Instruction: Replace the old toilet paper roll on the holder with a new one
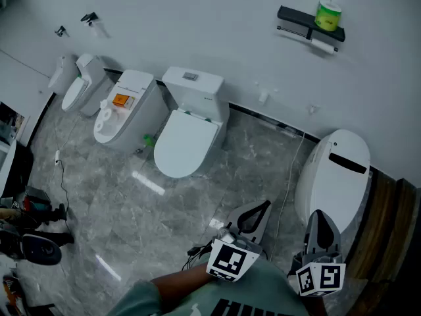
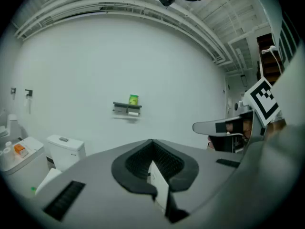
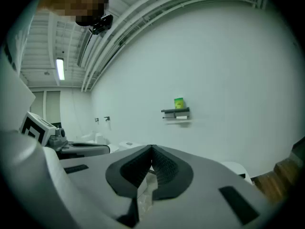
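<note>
High on the white wall hangs a black shelf holder. On top of it stands a green-wrapped new roll. Under it is the small white old roll. Both grippers are far from the holder, held low near the person's body and pointing at the wall. My left gripper has its tips together, and so does my right gripper. A pale scrap shows behind each pair of tips. Neither holds a roll.
Several toilets line the wall: a white one in the middle, one with an orange item to its left, and a rounded one below the holder. Cables cross the grey marble floor. Wood panelling stands at the right.
</note>
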Demonstrator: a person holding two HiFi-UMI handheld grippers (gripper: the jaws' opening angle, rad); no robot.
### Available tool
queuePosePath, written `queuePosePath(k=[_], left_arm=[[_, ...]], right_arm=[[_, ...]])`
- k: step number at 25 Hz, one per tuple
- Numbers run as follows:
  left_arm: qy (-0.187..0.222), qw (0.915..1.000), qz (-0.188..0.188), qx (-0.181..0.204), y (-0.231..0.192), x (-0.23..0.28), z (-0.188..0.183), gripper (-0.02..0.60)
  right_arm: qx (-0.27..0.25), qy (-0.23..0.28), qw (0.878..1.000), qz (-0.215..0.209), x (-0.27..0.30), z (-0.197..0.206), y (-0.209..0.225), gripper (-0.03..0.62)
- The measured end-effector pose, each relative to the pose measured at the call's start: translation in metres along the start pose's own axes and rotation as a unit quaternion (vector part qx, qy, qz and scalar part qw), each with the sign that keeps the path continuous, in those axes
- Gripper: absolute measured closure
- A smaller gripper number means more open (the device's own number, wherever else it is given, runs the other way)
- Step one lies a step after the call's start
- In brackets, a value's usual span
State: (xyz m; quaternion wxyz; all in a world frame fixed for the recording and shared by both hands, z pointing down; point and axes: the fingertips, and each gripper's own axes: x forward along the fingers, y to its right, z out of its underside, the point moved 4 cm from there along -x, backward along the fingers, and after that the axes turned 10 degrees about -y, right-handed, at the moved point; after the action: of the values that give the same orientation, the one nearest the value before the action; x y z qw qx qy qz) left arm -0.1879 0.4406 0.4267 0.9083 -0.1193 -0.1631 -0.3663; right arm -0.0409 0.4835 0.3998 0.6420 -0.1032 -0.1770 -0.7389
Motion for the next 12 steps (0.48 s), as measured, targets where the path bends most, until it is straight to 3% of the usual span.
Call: queuePosePath(k=[12], left_arm=[[0.032, 0.9991, 0.024, -0.013, -0.072, 0.027, -0.045, 0.575]], right_arm=[[-0.018, 0.0, 1.0, 0.025, 0.059, -0.051, -0.025, 0.586]])
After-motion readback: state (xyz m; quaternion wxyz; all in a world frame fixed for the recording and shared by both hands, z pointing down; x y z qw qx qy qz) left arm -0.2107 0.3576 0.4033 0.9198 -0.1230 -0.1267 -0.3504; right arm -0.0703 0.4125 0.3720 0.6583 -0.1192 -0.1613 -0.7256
